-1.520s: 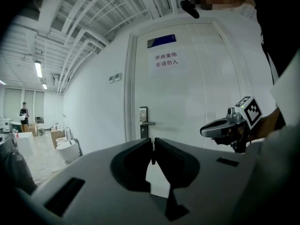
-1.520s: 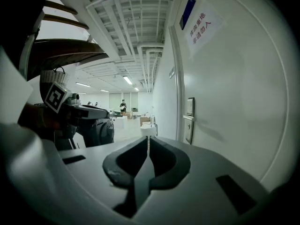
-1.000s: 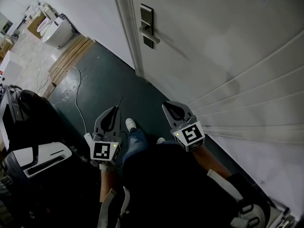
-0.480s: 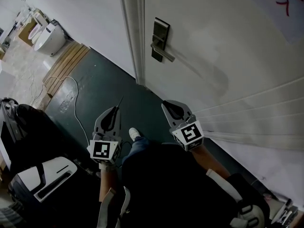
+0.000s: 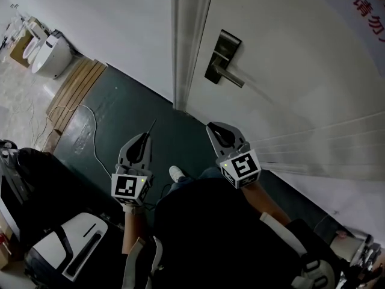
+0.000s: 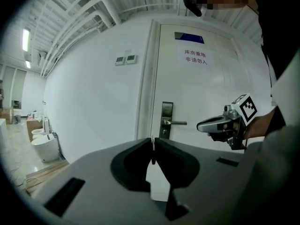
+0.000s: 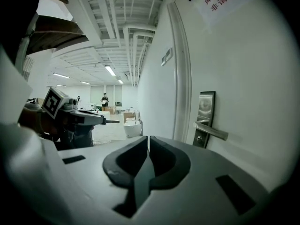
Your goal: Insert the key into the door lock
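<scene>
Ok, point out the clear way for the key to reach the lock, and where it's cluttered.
Open: the dark floor bordered by the wall, the left gripper and the right gripper. Nothing stands between the key in the left gripper and the lock. Crowded: the left side, with cable, boards and black bag.

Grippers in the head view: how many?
2. The left gripper is left of centre over the dark floor, shut on the key. The right gripper is right of centre beside the door, shut, empty. None hidden.
</scene>
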